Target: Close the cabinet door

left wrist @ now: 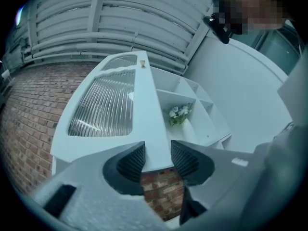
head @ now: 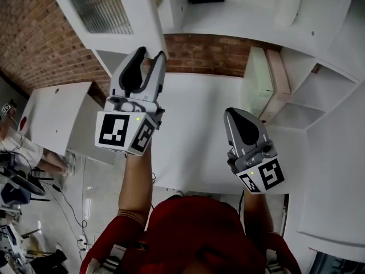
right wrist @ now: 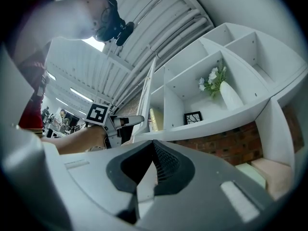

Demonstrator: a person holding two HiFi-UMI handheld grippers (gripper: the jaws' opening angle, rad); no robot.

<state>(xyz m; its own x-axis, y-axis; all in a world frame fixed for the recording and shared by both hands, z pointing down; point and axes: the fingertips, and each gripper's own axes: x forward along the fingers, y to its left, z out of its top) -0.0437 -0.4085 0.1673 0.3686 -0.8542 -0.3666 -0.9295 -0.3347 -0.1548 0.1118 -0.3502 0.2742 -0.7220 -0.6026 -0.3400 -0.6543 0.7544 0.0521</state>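
Note:
The white cabinet door with a ribbed glass pane stands swung out from the open white shelves. My left gripper is raised at the door's lower free corner. Its jaws are open, with the door's edge between the fingers; I cannot tell whether the pads touch it. In the right gripper view the left gripper reaches toward the door's edge. My right gripper hangs lower, over the white counter, shut with nothing in it.
The shelves hold a vase of white flowers and a framed picture. A red brick wall runs behind a white counter. A pale green and pink box stands on it. To the left are a white table, a person and floor cables.

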